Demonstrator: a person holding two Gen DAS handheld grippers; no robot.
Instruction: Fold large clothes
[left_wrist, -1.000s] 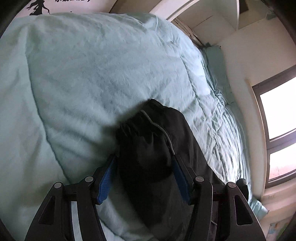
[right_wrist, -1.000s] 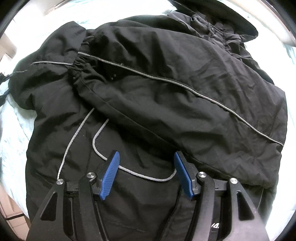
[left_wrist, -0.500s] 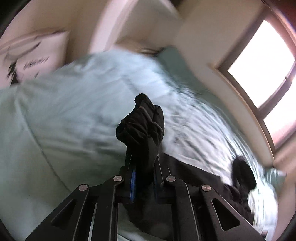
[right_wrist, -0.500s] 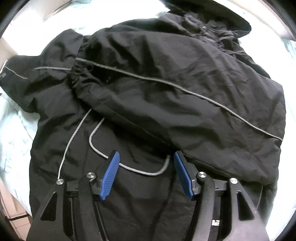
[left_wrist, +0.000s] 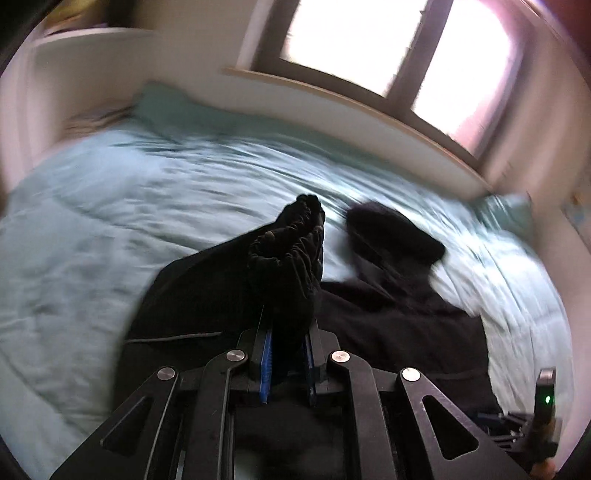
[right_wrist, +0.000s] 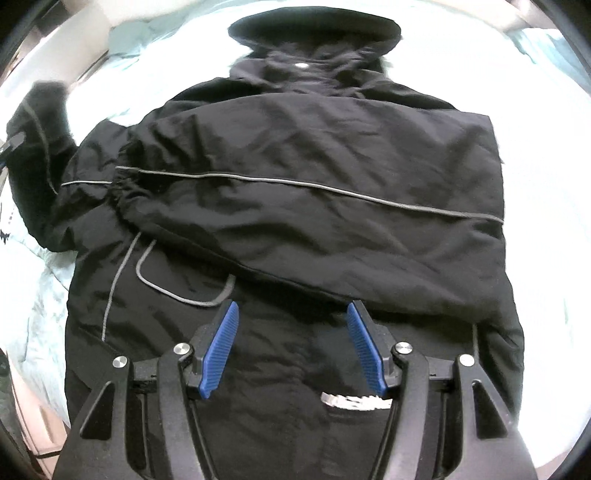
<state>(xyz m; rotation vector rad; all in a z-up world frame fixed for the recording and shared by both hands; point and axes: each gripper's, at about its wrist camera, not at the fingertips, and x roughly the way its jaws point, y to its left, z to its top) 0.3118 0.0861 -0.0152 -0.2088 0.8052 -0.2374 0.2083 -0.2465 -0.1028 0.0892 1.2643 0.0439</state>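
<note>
Clamping bunched sleeve cuff (left_wrist: 295, 243), left gripper (left_wrist: 287, 343) jaws nearly closed, window (left_wrist: 399, 48) behind; right gripper (right_wrist: 291, 332) jaws half open, empty, above black jacket (right_wrist: 314, 177) on bed (left_wrist: 92, 221); grey piping visible only there.

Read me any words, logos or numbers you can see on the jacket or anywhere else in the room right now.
None can be read.
White print on the black jacket, low between the right hand-held gripper's fingers: too blurred and partly hidden, at.
</note>
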